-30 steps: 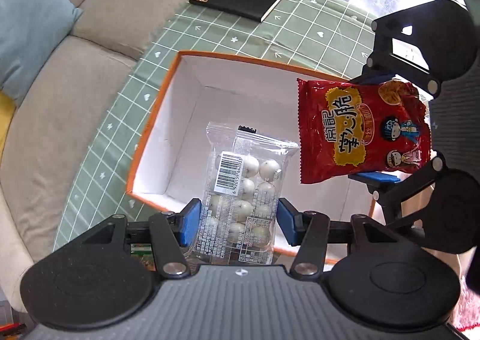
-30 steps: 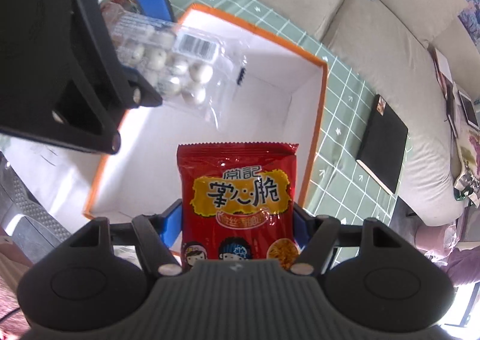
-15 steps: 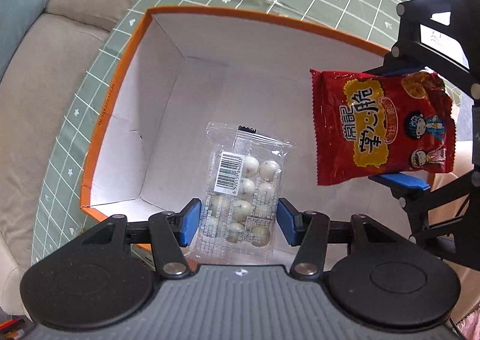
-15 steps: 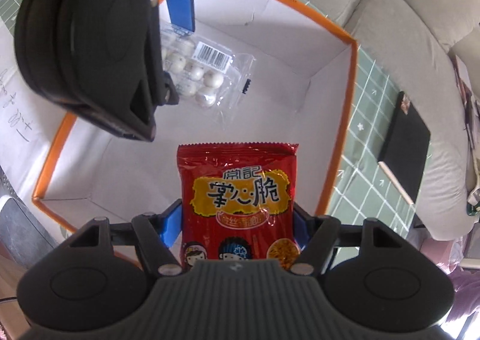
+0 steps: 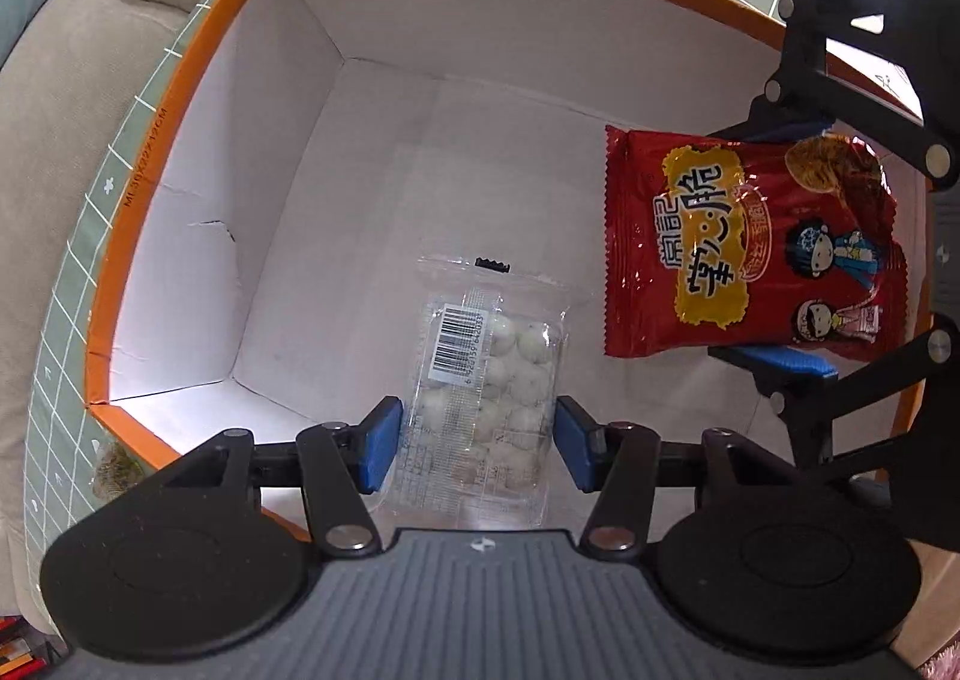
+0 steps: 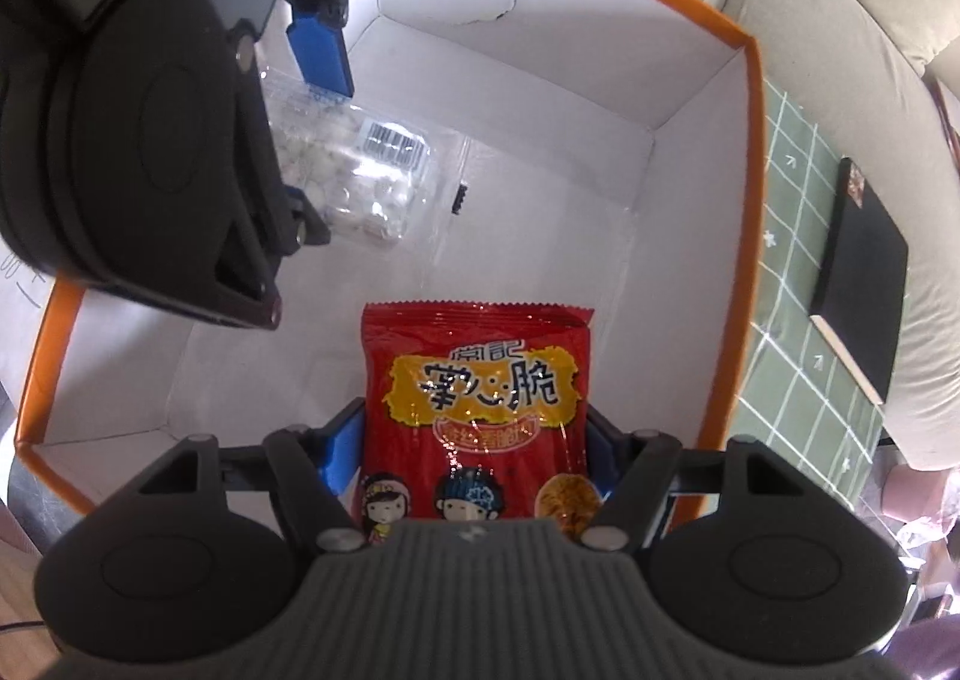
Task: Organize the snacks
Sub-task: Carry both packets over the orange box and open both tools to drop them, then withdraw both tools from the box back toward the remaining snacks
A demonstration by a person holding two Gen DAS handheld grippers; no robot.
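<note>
My left gripper (image 5: pixel 477 443) is shut on a clear bag of white round candies (image 5: pixel 489 380) and holds it down inside the orange-rimmed white box (image 5: pixel 180 98). My right gripper (image 6: pixel 477 455) is shut on a red snack packet (image 6: pixel 480 410) and holds it inside the same box (image 6: pixel 753 152), to the right of the candies. The red packet (image 5: pixel 750 248) and right gripper (image 5: pixel 774 236) show in the left wrist view; the candy bag (image 6: pixel 360 176) and left gripper (image 6: pixel 300 140) show in the right wrist view. The box floor (image 5: pixel 480 170) is bare.
The box stands on a green checked tablecloth (image 6: pixel 798 332). A black notebook (image 6: pixel 864 284) lies on the cloth past the box. A beige sofa (image 5: pixel 72 50) runs along the table's side. A small green item (image 5: pixel 111 470) lies by the box's near corner.
Both grippers have gone lower into the box with their packets. The box fills more of both views, and the two packets sit closer to the floor.
</note>
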